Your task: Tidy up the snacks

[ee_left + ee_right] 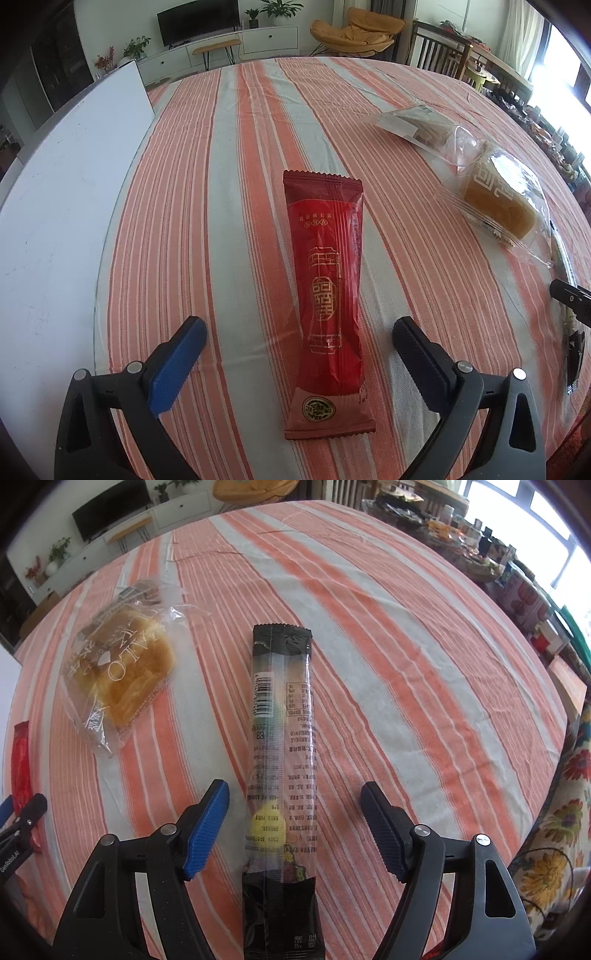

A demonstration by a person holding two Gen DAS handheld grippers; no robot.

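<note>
A long red snack packet [327, 295] lies flat on the striped tablecloth, lengthwise between the fingers of my open left gripper [299, 332]; the pads stand apart from it on both sides. A long black snack packet [282, 760] with a clear middle lies lengthwise between the fingers of my open right gripper [295, 797], untouched. A bread roll in a clear wrapper [118, 672] lies to the left of the black packet; it also shows in the left wrist view [498, 199]. A second clear packet [410, 123] lies beyond it.
A white board [62, 206] covers the table's left side. The orange-and-white striped tablecloth [406, 664] covers the rest. The right gripper's tip [570, 299] shows at the right edge. Chairs and a cluttered shelf [480, 546] stand beyond the table.
</note>
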